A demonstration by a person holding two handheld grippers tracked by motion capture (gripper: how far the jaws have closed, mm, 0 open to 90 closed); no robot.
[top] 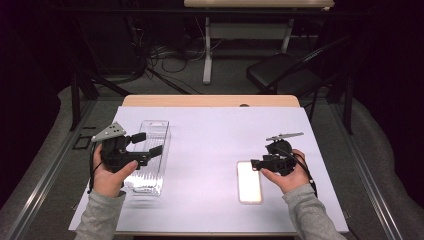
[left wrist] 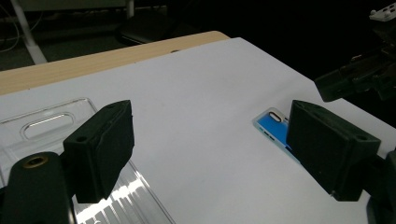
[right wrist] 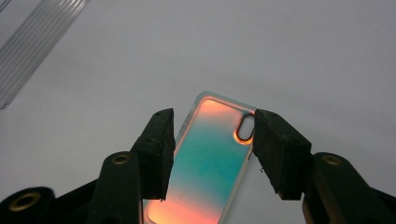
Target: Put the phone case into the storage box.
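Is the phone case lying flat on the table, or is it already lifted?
Flat. The phone case lies on the white table cover; the right gripper hangs over it with jaws open on either side, not visibly touching.

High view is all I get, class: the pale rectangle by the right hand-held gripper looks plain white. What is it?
Observer: A phone case. The right gripper view shows it teal in the middle and orange toward its ends.
Operator: Any camera opening?
Observer: Yes, an oval cut-out in its far corner, beside one jaw.
Operator: Is it gripped?
Observer: No. The right hand-held gripper has its jaws apart, one along each long edge of the case, not pressing on it.
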